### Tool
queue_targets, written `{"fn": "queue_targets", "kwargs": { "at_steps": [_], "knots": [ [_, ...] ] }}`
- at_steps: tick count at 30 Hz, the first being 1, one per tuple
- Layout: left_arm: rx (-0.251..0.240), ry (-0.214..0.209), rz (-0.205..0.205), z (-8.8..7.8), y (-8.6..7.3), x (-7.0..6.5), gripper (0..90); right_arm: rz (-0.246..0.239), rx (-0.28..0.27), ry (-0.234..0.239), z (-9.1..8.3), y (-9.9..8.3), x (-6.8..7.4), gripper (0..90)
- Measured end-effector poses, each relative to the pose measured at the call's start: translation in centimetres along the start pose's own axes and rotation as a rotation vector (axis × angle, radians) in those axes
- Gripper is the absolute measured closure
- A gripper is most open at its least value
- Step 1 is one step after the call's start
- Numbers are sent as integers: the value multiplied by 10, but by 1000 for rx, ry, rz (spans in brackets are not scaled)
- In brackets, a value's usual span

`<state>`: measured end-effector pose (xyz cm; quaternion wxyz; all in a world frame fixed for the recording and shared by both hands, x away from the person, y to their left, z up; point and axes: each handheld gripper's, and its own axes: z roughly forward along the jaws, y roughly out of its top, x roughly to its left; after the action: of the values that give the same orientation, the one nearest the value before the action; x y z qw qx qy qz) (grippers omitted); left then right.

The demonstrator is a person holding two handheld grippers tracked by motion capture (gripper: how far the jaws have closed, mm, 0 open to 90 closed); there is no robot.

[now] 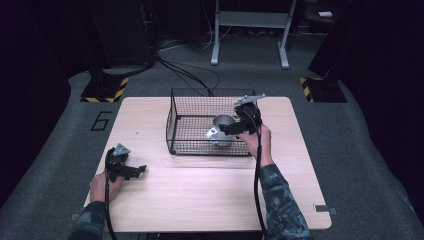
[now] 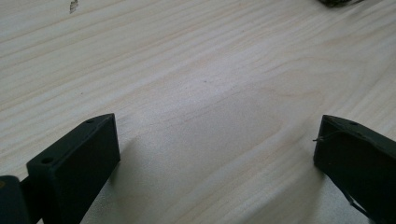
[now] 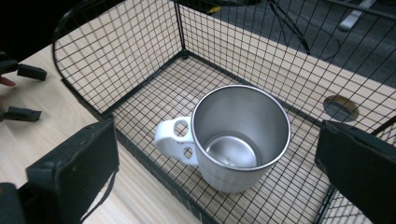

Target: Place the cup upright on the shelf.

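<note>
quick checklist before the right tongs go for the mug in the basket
1. Right tongs open: ok, jaws stand wide apart in the right gripper view.
2. Mug upright in the wire basket: ok.
3. Mug empty: ok, bare metal bottom visible.
4. Handle reachable: ok, it points toward the near basket wall.
5. Right tongs clear of the basket wires: cannot tell.
6. Left tongs out of the way: ok, open over the bare table.

A white metal frame (image 1: 249,30) stands on grey floor (image 1: 360,150) beyond the table.
</note>
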<state>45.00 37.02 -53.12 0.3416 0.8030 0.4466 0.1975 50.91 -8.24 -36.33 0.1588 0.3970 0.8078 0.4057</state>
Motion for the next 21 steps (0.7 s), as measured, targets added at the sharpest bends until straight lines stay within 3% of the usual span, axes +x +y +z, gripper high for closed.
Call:
{"fn": "queue_targets", "kwargs": {
  "at_steps": [10, 13, 21],
  "knots": [
    [0, 0, 0, 0, 0, 0, 3, -56, -38, 0, -36, -18, 17, 0],
    [0, 0, 0, 0, 0, 0, 3, -74, -51, -9, -49, -32, 19, 0],
    [0, 0, 0, 0, 0, 0, 3, -31, -52, -43, -71, -71, 8, 0]
  ]
}}
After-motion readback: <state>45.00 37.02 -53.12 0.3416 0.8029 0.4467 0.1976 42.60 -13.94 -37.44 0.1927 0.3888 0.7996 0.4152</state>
